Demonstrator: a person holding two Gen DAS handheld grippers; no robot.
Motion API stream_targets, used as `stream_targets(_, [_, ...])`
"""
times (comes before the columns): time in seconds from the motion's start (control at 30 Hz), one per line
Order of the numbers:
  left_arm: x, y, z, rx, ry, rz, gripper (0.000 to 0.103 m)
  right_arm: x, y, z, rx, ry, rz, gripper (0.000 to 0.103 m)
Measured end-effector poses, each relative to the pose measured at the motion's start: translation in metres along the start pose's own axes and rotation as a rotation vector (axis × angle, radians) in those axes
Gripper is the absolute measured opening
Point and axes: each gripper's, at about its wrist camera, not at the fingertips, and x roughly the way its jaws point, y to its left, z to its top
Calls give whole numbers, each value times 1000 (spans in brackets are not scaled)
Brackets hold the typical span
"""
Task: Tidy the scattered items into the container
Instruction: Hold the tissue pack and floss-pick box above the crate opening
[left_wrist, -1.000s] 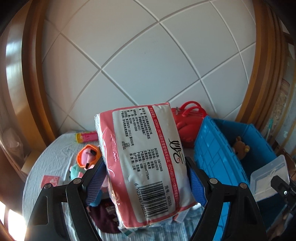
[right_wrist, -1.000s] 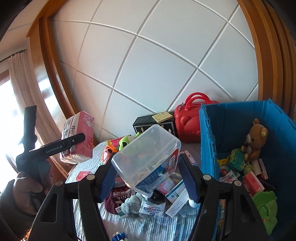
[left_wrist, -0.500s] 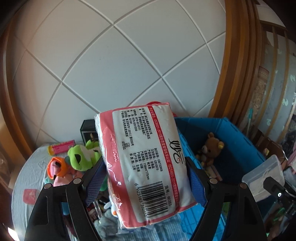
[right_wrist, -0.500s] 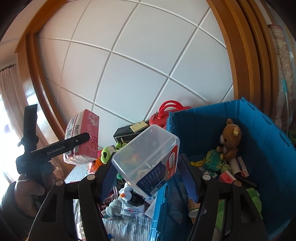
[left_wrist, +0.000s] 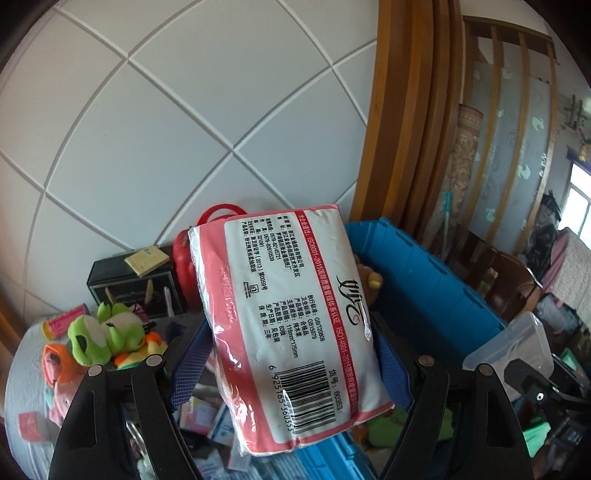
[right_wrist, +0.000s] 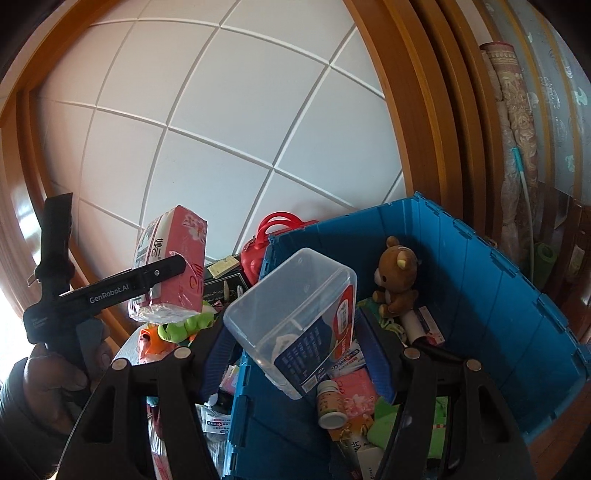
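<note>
L gripper (left_wrist: 291, 354) clamped on tissue pack (left_wrist: 288, 328), R gripper (right_wrist: 295, 343) clamped on clear plastic box (right_wrist: 291, 317), both above blue crate (right_wrist: 491, 280), teddy bear (right_wrist: 397, 280) inside.

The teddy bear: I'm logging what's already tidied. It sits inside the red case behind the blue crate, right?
Not quite. The teddy bear sits inside the blue crate, against its back wall; the red case stands behind the crate. The right wrist view shows it.

Right gripper (right_wrist: 295, 339) grips clear box (right_wrist: 295, 317) above crate (right_wrist: 491, 280)
</note>
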Motion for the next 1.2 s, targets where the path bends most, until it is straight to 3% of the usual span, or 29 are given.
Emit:
stream_targets(0.57, [38, -96, 12, 107, 27, -157, 81, -20, -56, -5, 84, -18, -130, 63])
stream_targets(1.0, [57, -130, 11, 146, 57, -205, 81, -27, -84, -8, 129, -16, -187, 62])
stream_targets(1.07, [60, -133, 11, 148, 63, -206, 81, -25, -87, -8, 131, -12, -189, 55])
stream_targets(1.13, [62, -135, 11, 152, 64, -207, 81, -23, -89, -8, 133, -7, -191, 36])
stream_targets(1.2, [63, -136, 12, 155, 65, -208, 81, -20, -92, -8, 135, -1, -192, 35])
